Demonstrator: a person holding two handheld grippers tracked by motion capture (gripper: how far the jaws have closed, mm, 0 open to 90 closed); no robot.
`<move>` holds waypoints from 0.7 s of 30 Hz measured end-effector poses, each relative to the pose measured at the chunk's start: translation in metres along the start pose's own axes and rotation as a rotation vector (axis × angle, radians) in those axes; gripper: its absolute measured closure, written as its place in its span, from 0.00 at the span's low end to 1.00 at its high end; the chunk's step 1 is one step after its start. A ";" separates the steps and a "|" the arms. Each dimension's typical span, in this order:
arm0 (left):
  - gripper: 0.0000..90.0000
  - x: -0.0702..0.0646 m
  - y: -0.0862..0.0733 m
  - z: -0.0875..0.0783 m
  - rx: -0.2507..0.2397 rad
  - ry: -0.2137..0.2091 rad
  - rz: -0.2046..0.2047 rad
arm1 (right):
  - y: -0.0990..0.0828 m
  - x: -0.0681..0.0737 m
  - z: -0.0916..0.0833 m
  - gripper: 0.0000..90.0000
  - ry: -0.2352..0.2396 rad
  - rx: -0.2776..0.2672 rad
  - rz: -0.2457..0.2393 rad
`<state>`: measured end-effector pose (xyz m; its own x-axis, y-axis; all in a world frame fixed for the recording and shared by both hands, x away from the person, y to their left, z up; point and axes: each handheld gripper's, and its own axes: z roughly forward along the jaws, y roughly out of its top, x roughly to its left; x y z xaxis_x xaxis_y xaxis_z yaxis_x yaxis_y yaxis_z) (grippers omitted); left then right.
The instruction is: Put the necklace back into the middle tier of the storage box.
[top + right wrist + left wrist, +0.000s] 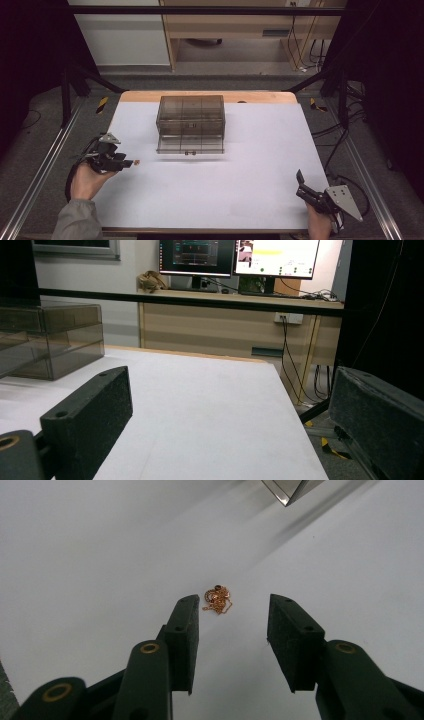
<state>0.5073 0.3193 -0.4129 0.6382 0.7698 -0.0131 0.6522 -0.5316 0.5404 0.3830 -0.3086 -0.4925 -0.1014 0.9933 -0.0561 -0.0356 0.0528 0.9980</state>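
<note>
White-topped table (210, 175) with a light wooden far edge, carrying: one smoky translucent plastic organiser box with drawers (190, 124), standing at the far centre, its lowest drawer drawn out toward the near side; one small tangled rose-gold chain with a pendant (218, 599), lying on the bare surface at the left side, well apart from the box. Left gripper (131, 163), black, held in a hand (87, 181) with a grey sleeve at the left edge of the table, pointing right toward the chain; jaws spread wide and holding nothing, the chain lying just beyond and between their tips, not touched. Right gripper (299, 184), black with a grey three-cornered plate, held at the near right corner; jaws spread wide and holding nothing, aimed toward the far side over bare table. Beyond the table: a wooden desk (225, 325) bearing two lit monitors (240, 257)
</note>
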 end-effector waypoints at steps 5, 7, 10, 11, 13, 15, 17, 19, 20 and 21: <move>0.65 0.004 0.015 0.007 0.098 0.002 0.004 | 0.000 0.000 0.000 0.05 0.000 0.001 0.000; 0.65 0.005 0.018 0.010 0.118 -0.007 0.004 | 0.000 0.000 0.000 0.05 0.000 0.001 0.001; 0.67 0.007 0.023 0.016 0.160 -0.013 0.009 | 0.000 0.000 0.000 0.05 0.000 0.002 0.002; 0.68 0.007 0.023 0.017 0.173 -0.015 0.011 | 0.000 0.000 0.000 0.05 0.000 0.002 0.002; 0.69 0.008 0.024 0.022 0.189 -0.021 0.012 | 0.000 0.000 0.000 0.05 0.000 0.002 0.002; 0.70 0.009 0.025 0.025 0.204 -0.022 0.013 | 0.000 0.000 0.000 0.05 0.001 0.001 0.001; 0.71 0.010 0.025 0.029 0.216 -0.020 0.014 | 0.000 0.000 0.000 0.05 0.001 0.001 0.001; 0.71 0.010 0.025 0.033 0.220 -0.016 0.014 | 0.000 0.000 0.000 0.05 0.001 0.002 0.002; 0.72 0.010 0.024 0.034 0.221 -0.016 0.014 | 0.000 0.000 0.000 0.05 0.001 0.002 0.002; 0.72 0.011 0.024 0.035 0.221 -0.018 0.011 | 0.000 0.000 0.000 0.05 0.001 0.001 0.001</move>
<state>0.5444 0.3022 -0.4296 0.6514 0.7584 -0.0241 0.7178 -0.6056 0.3434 0.3832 -0.3088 -0.4924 -0.1022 0.9932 -0.0552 -0.0342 0.0520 0.9981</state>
